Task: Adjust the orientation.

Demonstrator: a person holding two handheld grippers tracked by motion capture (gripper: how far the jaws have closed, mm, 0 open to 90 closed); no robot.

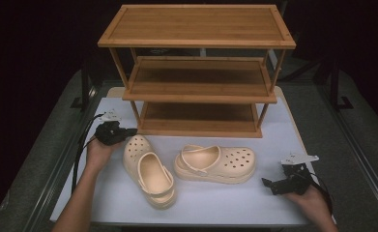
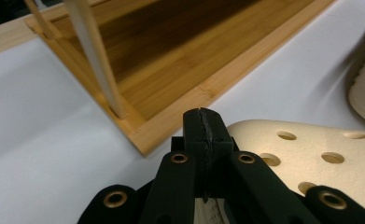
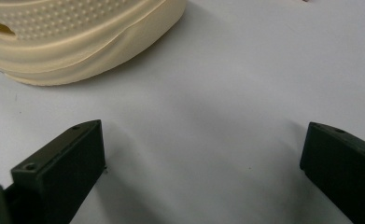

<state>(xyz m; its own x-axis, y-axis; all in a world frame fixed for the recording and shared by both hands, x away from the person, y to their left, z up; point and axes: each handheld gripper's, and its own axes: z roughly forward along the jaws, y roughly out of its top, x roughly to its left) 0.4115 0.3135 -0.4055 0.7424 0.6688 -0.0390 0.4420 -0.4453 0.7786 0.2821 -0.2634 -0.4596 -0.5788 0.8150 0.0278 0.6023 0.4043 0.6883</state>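
Note:
Two cream clogs lie on the white table (image 1: 254,203). The left clog (image 1: 148,171) points its toe away from me, and the right clog (image 1: 215,163) lies sideways with its toe to the right. My left gripper (image 1: 130,131) is shut with nothing between its jaws, just above the left clog's toe. In the left gripper view its closed tips (image 2: 203,122) hover over the perforated toe (image 2: 311,156). My right gripper (image 1: 272,184) rests low on the table, right of the right clog, open wide. In the right gripper view its fingers (image 3: 66,163) frame bare table, with the clog's toe (image 3: 77,42) ahead.
A three-tier wooden shelf rack (image 1: 196,72) stands at the back of the table, its bottom tier (image 2: 171,60) close ahead of my left gripper. Black cables trail from both grippers. Table edges and dark floor lie to both sides.

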